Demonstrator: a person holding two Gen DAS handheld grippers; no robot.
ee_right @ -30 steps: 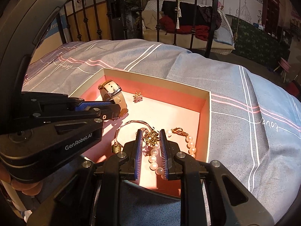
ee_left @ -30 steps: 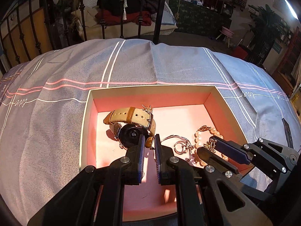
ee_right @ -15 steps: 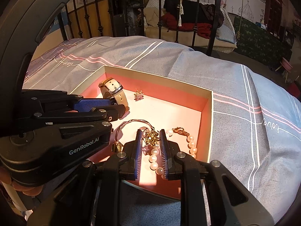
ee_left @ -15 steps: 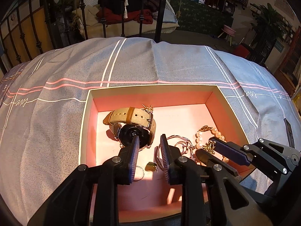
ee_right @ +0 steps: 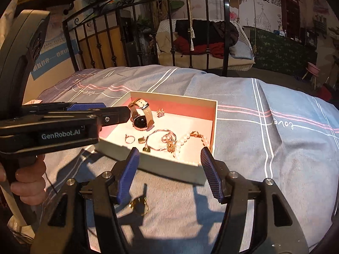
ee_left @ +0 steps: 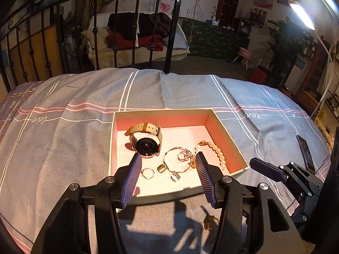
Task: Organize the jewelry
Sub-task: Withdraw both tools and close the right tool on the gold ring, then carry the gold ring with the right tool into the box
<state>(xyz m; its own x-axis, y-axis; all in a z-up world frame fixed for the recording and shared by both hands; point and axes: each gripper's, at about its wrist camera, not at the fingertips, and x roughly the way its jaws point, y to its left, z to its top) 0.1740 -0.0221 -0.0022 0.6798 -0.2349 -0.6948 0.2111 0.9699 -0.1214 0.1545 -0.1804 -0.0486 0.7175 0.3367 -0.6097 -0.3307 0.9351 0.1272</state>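
I have just pulled both claws back and opened them wide, so the left gripper [ee_left: 168,170] and right gripper [ee_right: 169,164] hold nothing, the jewelry rests in the pink box [ee_left: 226,139], and one gold piece [ee_right: 138,206] waits outside on the blanket.

My left gripper [ee_left: 168,176] hangs over the near edge of the box [ee_left: 227,141], its ribbed blue fingers [ee_left: 132,177] spread wide with nothing between them. The box sits on the grey striped bedspread [ee_left: 63,139]. Inside it, the watch [ee_left: 146,141] with its tan strap lies toward the far left. Nearer me are a thin ring [ee_left: 147,173], a gold ring [ee_left: 161,168] and a small pendant [ee_left: 175,177] on a bangle [ee_left: 177,160]. The pearl bracelet [ee_left: 217,151] curves along the right side. Outside the box, a gold piece [ee_left: 210,222] lies on the bedspread in my gripper's shadow. My right gripper [ee_left: 267,170] pokes in from the right, beside the box's near right corner. A phone [ee_left: 305,150] lies beyond it.
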